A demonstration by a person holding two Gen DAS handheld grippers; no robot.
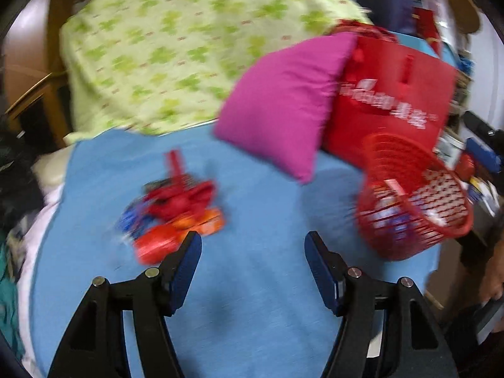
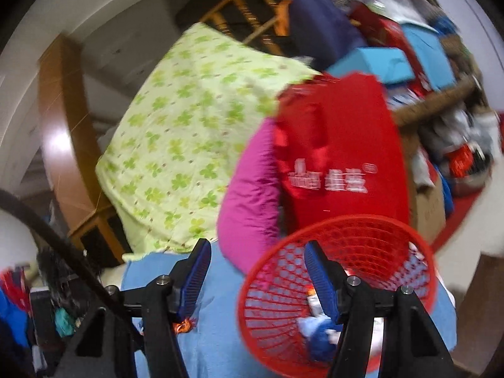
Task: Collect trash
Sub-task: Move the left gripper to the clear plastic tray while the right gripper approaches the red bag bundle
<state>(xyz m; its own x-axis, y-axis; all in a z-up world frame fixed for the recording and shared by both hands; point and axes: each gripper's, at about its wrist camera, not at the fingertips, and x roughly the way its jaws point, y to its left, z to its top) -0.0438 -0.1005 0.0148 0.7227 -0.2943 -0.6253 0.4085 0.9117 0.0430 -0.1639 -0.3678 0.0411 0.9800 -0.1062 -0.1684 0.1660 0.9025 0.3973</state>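
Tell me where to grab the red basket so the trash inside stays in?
Probably the red basket is best pinched at its top rim, coming from above on the near side. It sits tilted on the blue cloth, its mesh wall thin enough to fit between the open right gripper fingers. Lifting by the rim would right it.

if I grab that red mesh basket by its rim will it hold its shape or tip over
The red basket looks like thin slotted plastic, so probably light and slightly flexible at the rim. It already leans on the soft blue cloth, so it may tip easily. The wrappers inside likely add little weight.
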